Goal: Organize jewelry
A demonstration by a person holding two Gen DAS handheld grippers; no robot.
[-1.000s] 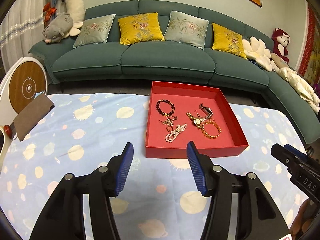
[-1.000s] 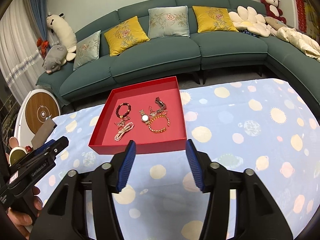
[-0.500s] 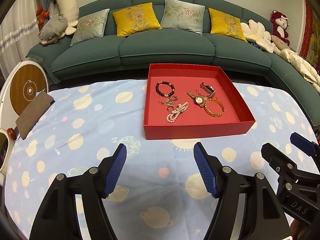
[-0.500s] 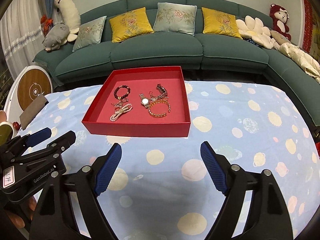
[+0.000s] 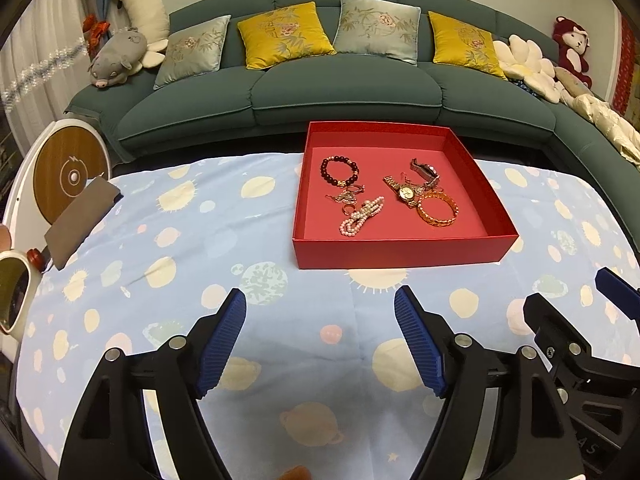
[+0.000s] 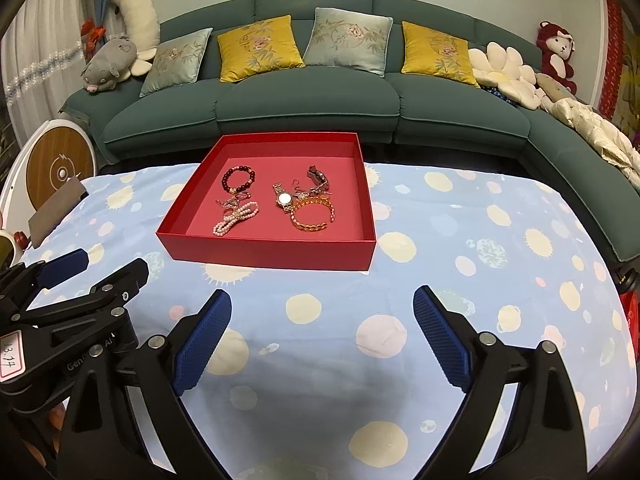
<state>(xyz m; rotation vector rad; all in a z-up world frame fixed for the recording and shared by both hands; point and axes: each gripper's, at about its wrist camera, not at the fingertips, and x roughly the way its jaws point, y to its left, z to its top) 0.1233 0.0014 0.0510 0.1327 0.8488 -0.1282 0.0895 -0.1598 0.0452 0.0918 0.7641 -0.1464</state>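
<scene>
A living room with a long teal sofa (image 5: 344, 92) and yellow cushions is forming the backdrop, and in front of it a table (image 5: 200, 240) is wearing a pale blue cloth dotted with suns and planets. A shallow red box (image 5: 400, 254) is sitting on the far middle of that cloth, and all the jewelry in view is lying inside it: a dark beaded bracelet (image 5: 339, 171) toward the back left, a pearl strand (image 5: 361, 216) in front of it with small gold pieces tangled just beside, a gold watch (image 5: 404, 191) near the centre, an orange-gold bangle (image 5: 437, 210) to its right, and a silver-grey piece (image 5: 425, 171) behind the watch.

The left tool (image 5: 320, 334) is hovering over bare cloth on the near side of the box, its blue pads spread wide and gripping nothing. The right tool (image 6: 322, 332) is doing the same, also spread and carrying nothing, with the left one showing at its side.

Both tools are standing well short of the box, so no grasp is under way. The pieces are gathered in the box but overlapping loosely. That fits either a pile waiting to be sorted or items already collected there. Any pick among them would call for a fine, narrow pinch, since the chains are touching and could drag one another.
</scene>
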